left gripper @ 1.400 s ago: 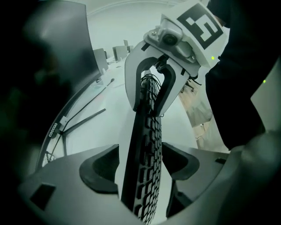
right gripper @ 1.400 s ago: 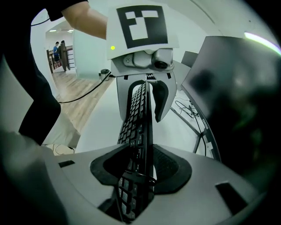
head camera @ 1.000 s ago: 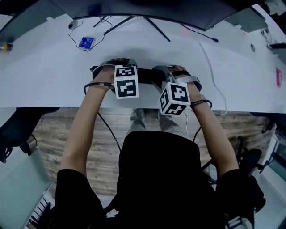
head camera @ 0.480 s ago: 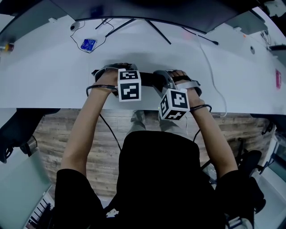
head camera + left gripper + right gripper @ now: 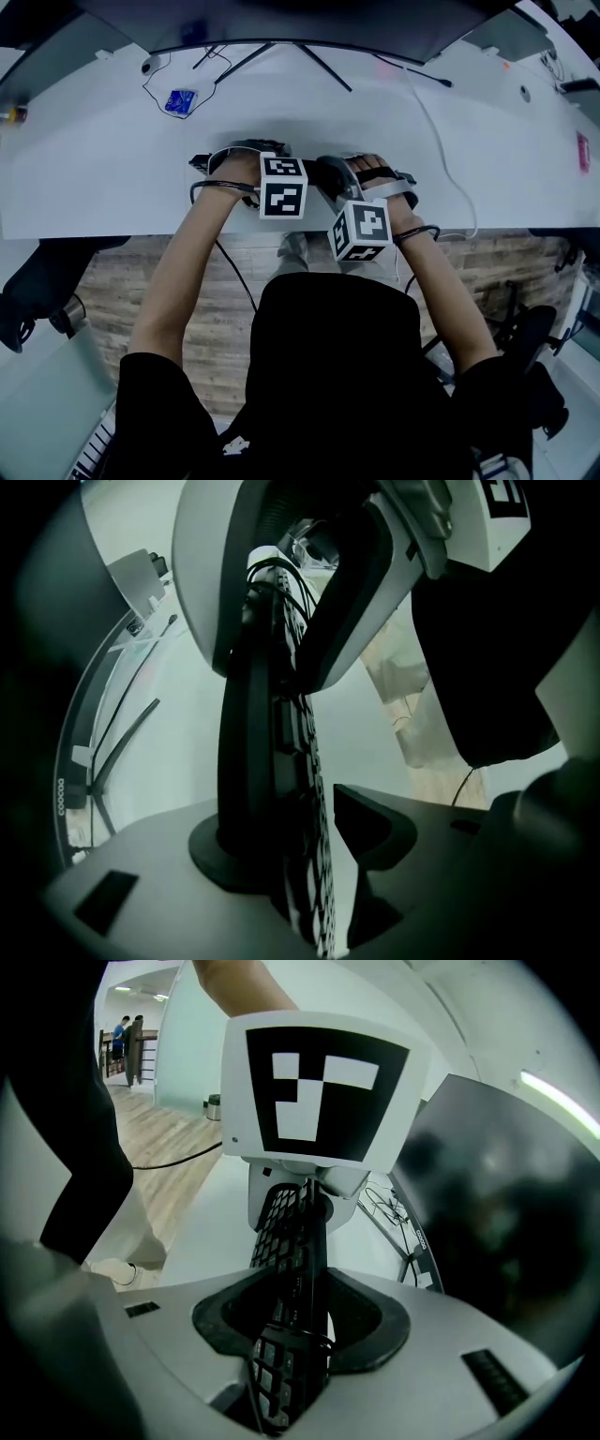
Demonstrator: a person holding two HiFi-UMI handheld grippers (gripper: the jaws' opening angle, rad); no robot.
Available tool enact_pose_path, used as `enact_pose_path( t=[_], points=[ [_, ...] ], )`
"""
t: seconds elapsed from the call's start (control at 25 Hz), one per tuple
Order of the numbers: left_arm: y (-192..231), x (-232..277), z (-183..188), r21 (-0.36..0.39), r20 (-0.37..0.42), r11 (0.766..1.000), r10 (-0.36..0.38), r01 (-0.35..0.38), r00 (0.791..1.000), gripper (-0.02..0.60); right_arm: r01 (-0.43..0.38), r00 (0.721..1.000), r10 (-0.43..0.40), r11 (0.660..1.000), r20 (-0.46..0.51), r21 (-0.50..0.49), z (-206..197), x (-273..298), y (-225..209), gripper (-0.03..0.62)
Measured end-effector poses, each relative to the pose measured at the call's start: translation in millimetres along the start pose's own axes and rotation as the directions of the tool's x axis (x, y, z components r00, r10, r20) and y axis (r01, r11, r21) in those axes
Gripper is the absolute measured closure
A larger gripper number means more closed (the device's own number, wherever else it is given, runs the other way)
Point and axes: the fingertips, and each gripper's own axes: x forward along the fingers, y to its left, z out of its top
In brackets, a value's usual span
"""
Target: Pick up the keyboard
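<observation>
Grasp step: the keyboard [image 5: 289, 1227] sits edge-on between both tools at the counter's [image 5: 103, 178] near edge. The right tool [image 5: 298, 1326] clamps one end. The left tool [image 5: 314, 841] has just been closing and pinches the other end. The next move, I judge, calls for both hands to rise together and level. Whether the keyboard already clears the counter I cannot tell.

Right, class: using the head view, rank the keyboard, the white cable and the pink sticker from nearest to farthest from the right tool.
1. The keyboard: clamped between the jaws of the right tool, so it is touching.
2. The white cable: lying on the desk, a little to that tool's right.
3. The pink sticker: at the desk's far right end.
</observation>
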Motion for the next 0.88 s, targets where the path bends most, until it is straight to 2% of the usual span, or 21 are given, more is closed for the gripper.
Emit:
enact_pose_path(
  t=[0.12,0.2,0.36,0.88],
  points=[
    [3.4,1.2,-0.8,-0.003,-0.010,0.999,0.032,-0.032,0.999,0.370,0.011,1.000,-0.011,1.000,-0.004,-0.003,0.0,0.0,0.5,0.430],
    [4.2,0.9,-0.7,-0.003,-0.015,0.999,0.054,-0.054,0.998,0.407,0.017,1.000,-0.017,1.000,-0.005,-0.006,0.5,-0.8,1.4,0.430],
    [1.4,0.5,0.3,0.002,-0.018,0.995,0.095,-0.095,0.995,0.419,0.050,0.999,-0.050,0.999,-0.003,-0.004,3.5,-3.9,3.4,0.430],
    [-3.6,0.9,-0.6,-0.007,-0.018,0.995,0.099,-0.099,0.995,0.460,0.060,0.994,-0.058,0.998,-0.089,0.026,3.0,-2.5,9.1,0.428]
  ],
)
